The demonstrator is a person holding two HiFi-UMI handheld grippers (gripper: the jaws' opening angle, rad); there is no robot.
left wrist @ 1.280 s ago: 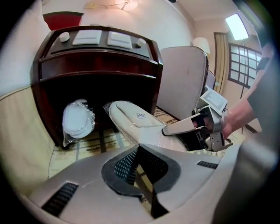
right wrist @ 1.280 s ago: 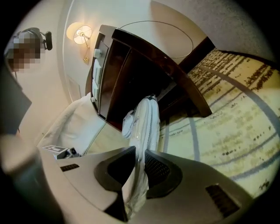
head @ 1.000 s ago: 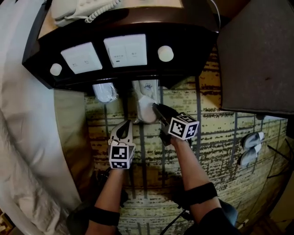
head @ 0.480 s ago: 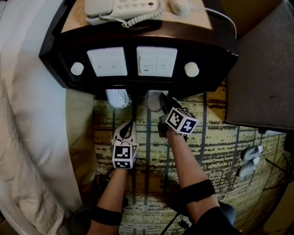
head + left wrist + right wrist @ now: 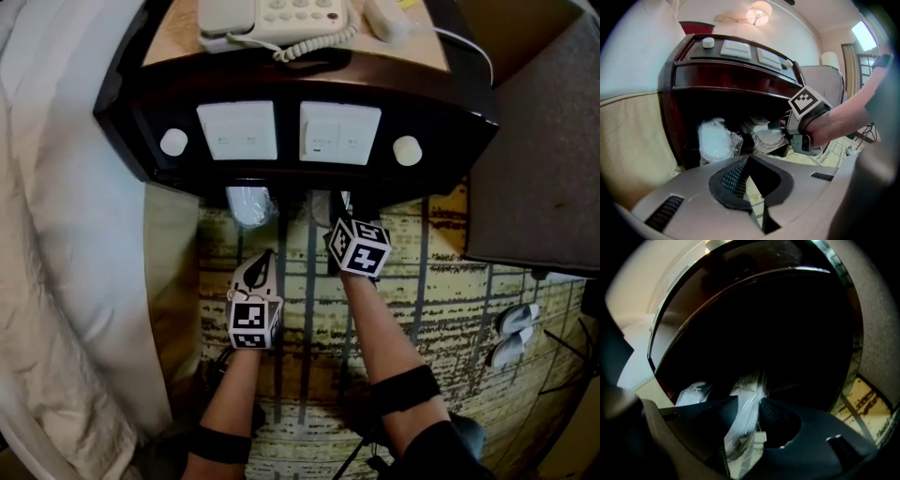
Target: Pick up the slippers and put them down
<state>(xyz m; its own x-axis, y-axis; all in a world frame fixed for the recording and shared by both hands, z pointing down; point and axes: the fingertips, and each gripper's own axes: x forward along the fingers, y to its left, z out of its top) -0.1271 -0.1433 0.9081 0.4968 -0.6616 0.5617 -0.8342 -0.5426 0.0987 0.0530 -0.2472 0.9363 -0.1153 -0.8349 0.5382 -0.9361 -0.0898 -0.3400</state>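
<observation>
Since the earlier frames the right gripper has gone up the head view with its wrapped slipper, which now lies under the nightstand's (image 5: 131, 122) front edge rather than out on the carpet (image 5: 441, 281).

At lower centre-left of the head view, the left gripper (image 5: 263, 255) has its jaws pressed together with nothing in them. It points up the frame at the left slipper (image 5: 715, 140), which lies in the recess just above it and apart from it.

Just right of that lies the right slipper (image 5: 766, 138), also in clear wrap. Its long axis runs up the frame into the recess, in line with the reach of the right gripper (image 5: 746, 401). That gripper's jaws have just been opening. The wrapped slipper stands between them, its plastic filling the gap, but it looks loose rather than pinched.

The right hand's next move probably turns on that alignment: a straight pull back down the frame along the slipper's length should clear the wrap. For the left slipper, the left gripper is plainly the nearer.
</observation>
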